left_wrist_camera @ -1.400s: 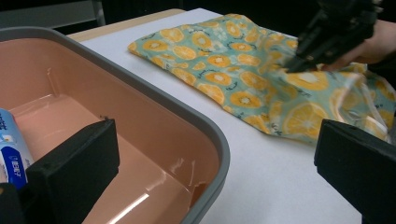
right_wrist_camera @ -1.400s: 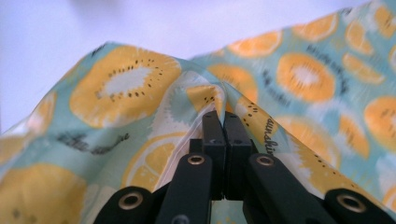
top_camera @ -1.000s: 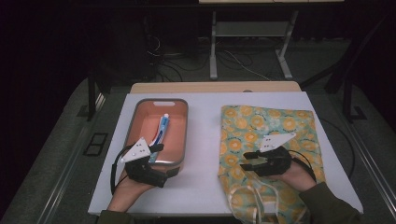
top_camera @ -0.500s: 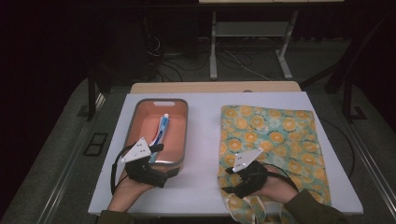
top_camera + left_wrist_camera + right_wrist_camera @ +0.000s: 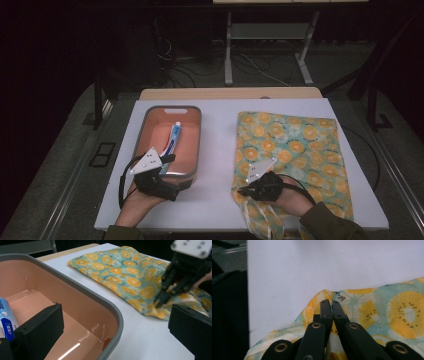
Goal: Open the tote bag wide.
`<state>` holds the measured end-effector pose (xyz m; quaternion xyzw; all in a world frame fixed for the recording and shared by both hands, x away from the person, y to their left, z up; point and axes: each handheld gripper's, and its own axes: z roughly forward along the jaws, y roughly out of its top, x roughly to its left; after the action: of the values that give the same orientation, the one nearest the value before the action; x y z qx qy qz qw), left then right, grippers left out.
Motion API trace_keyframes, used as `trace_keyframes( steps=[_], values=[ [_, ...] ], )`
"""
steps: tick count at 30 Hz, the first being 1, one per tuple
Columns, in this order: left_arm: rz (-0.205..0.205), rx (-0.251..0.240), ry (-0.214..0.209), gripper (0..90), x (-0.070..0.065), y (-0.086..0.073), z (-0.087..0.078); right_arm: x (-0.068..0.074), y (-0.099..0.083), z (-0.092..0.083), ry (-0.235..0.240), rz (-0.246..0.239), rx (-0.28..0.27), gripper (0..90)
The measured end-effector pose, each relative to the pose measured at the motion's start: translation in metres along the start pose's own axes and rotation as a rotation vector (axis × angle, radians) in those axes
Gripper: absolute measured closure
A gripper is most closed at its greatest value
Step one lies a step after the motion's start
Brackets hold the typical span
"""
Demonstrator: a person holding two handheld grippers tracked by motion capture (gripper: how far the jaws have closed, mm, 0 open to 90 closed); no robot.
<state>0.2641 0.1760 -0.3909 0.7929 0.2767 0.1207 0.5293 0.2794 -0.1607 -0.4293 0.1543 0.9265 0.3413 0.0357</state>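
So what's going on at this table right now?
A person is working with a claw in each hand. The right claw has just closed, pinching the near left edge of the orange-print fabric bag lying on the white table. The left claw sits open at the near rim of the pink tray, one jaw inside it and one outside. A toothpaste tube lies in the tray.

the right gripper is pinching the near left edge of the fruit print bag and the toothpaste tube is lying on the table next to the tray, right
Not quite. The toothpaste tube lies inside the tray, not beside it, as the high view shows. The rest holds: the right gripper is shut on the near left edge of the fruit print bag.
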Motion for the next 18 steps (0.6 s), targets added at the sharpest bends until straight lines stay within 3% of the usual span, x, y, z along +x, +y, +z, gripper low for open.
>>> trace_keyframes(
  steps=[6, 11, 18],
  values=[
    [0.000, -0.001, 0.002, 0.0, 0.000, 0.000, 0.000, -0.028, 0.026, 0.006, -0.054, 0.091, -0.052, 89.6],
    [0.001, -0.001, 0.000, 0.0, 0.000, 0.000, 0.000, -0.050, 0.055, 0.016, -0.095, 0.128, -0.076, 89.6],
    [0.001, -0.002, -0.002, 0.0, 0.000, 0.000, 0.000, -0.075, 0.084, 0.041, -0.123, 0.173, -0.062, 89.6]
  ],
)
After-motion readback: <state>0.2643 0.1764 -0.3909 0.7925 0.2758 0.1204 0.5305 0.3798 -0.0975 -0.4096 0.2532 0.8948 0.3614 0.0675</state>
